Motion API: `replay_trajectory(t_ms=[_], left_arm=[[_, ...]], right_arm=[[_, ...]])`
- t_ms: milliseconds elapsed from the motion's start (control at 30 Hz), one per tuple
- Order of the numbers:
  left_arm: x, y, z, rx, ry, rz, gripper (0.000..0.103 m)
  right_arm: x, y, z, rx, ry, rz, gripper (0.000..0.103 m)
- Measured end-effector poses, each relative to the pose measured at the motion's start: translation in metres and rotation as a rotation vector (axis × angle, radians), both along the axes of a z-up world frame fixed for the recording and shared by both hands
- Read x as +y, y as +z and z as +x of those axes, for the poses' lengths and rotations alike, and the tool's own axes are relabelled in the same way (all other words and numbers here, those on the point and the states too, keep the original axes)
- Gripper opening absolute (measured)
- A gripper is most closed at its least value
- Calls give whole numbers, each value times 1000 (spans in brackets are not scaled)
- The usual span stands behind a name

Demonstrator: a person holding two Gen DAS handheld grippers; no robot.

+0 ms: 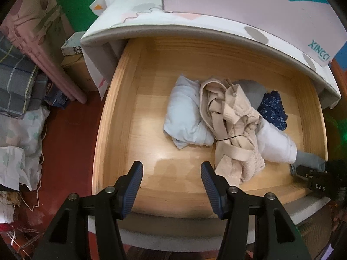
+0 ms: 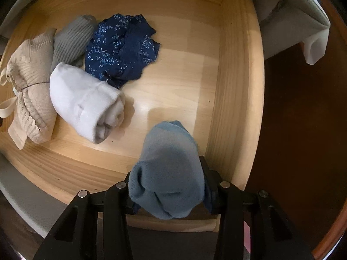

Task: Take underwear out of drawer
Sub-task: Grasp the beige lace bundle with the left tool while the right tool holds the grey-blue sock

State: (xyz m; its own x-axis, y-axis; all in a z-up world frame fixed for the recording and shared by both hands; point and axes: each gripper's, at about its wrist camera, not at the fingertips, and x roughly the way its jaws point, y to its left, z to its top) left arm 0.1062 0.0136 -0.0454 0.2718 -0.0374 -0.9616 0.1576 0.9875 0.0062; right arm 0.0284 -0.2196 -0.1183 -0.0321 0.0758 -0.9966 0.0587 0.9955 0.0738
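Observation:
The open wooden drawer (image 1: 121,112) holds a pile of rolled garments. In the left wrist view a pale blue roll (image 1: 186,117), a beige lace bundle (image 1: 234,130), a white roll (image 1: 275,140) and dark blue floral underwear (image 1: 273,108) lie in it. My left gripper (image 1: 171,173) is open and empty above the drawer's front part. My right gripper (image 2: 169,173) is shut on a grey-blue rolled garment (image 2: 169,169), held above the drawer's front right corner. The right wrist view also shows the white roll (image 2: 86,101), the floral underwear (image 2: 121,49), a grey ribbed roll (image 2: 71,39) and the beige bundle (image 2: 30,86).
A padded white cover (image 1: 195,28) overhangs the drawer's back. Piled fabrics (image 1: 19,91) and a cardboard box (image 1: 76,69) stand on the red floor at the left. The drawer's right wall (image 2: 236,91) is close to my right gripper.

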Motion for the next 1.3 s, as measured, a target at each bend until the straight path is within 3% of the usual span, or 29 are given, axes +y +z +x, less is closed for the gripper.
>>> replay_trajectory(t_ms=[200, 267, 333, 533, 900, 1300], left_arm=[[-15, 10, 1, 47, -4, -91, 57], [-23, 16, 4, 44, -3, -116, 57], [-33, 18, 8, 54, -7, -125, 57], [-56, 2, 21, 149, 7, -151, 57], [-79, -29, 38, 165, 61, -100, 57], [-90, -44, 51, 149, 19, -60, 58]], right_arm=[[-3, -2, 2, -5, 1, 1, 38], [0, -6, 24, -4, 2, 2, 38], [2, 12, 30, -6, 0, 7, 38], [-3, 10, 30, -13, -5, 23, 39], [-7, 18, 30, -20, -2, 46, 39], [-6, 19, 30, -21, -2, 54, 39]])
